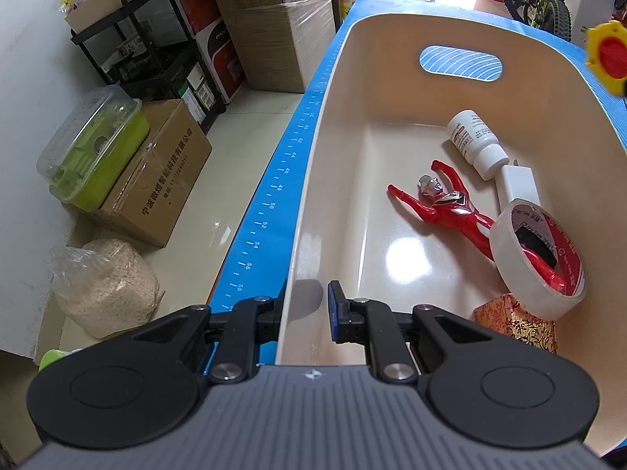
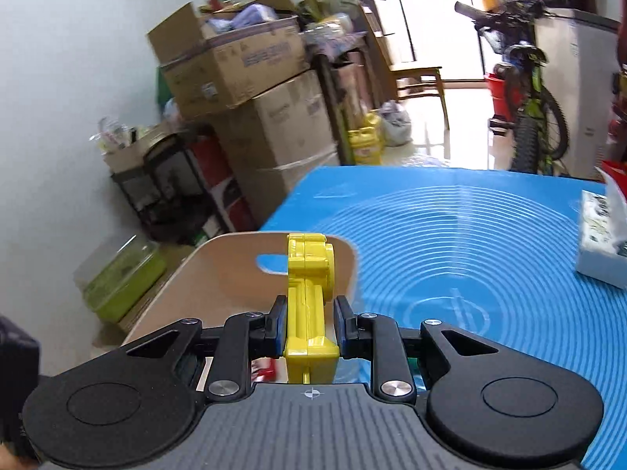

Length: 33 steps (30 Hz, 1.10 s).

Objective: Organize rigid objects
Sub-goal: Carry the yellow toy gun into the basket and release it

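A cream bin (image 1: 352,78) stands on the blue mat. In it lie a red toy figure (image 1: 450,207), a white bottle (image 1: 474,145), a roll of tape (image 1: 537,258), a white block (image 1: 519,184) and a gold patterned box (image 1: 517,321). My left gripper (image 1: 305,313) straddles the bin's near left wall, one finger outside and one inside, shut on the wall. My right gripper (image 2: 309,325) is shut on a yellow toy (image 2: 309,282) and holds it above the bin's (image 2: 219,274) right side. The toy's yellow and red head shows in the left wrist view (image 1: 609,56).
The blue mat (image 2: 490,243) covers the table to the right of the bin. A white tissue box (image 2: 603,243) stands at its right edge. Cardboard boxes (image 1: 156,172), a green container (image 1: 98,149) and a bicycle (image 2: 533,105) stand on the floor around the table.
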Each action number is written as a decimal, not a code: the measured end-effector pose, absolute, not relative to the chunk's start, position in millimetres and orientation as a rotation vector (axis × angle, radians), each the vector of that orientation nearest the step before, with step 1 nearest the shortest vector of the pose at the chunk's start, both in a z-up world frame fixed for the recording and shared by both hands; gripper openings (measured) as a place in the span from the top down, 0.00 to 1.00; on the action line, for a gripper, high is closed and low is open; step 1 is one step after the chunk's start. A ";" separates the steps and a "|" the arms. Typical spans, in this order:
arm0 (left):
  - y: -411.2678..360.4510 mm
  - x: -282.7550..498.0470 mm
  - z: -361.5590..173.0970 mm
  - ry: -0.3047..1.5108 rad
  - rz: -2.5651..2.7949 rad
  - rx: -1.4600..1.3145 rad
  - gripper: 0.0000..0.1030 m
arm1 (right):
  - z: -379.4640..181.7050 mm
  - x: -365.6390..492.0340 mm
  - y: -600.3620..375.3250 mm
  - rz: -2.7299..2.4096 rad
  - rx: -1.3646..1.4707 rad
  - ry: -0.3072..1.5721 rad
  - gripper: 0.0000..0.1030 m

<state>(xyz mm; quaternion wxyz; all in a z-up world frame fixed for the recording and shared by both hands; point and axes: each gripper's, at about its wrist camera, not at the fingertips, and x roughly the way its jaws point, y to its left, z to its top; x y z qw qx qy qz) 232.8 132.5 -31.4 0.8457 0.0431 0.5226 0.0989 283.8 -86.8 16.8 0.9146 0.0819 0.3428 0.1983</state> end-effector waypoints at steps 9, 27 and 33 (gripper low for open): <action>132.7 232.4 -30.6 1.101 0.205 0.093 0.82 | -7.5 275.7 -23.1 0.493 -0.007 0.750 0.68; 134.2 232.0 -29.1 1.099 0.202 0.091 0.82 | -28.4 260.3 0.7 0.535 -0.170 0.796 0.56; 135.4 231.8 -28.7 1.100 0.204 0.094 0.82 | -6.1 260.3 -19.4 0.521 -0.131 0.733 0.44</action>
